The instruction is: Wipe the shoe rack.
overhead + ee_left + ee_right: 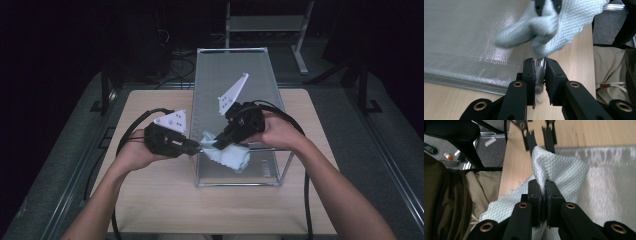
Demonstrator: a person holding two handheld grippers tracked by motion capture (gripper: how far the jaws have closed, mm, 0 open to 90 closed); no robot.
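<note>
- High view: the left gripper (192, 146) is coming in from the lower left with its jaws pinching the near left corner post of a glass box (235, 67) at the centre of a table (165, 200). The right gripper (220, 141) is reaching in from the right, and a white cloth (231, 156) is hanging from it against the box's front.
- Left gripper view: the left gripper (540, 65), at lower centre, is nearly closed and is clamping a thin metal post (540, 63) (the box's corner upright). The cloth (554, 27) is bunching just above it, at the top centre, with the other gripper's jaw tips biting into it. The mesh-lined wall of the box (469, 37) is filling the left.
- Right gripper view: the right gripper (543, 185), at lower centre, is fully closed on a fold of the cloth (564, 173), which is spreading up and to the lower left. The left gripper (538, 132) is showing at the top centre, touching the cloth's upper edge.
</note>
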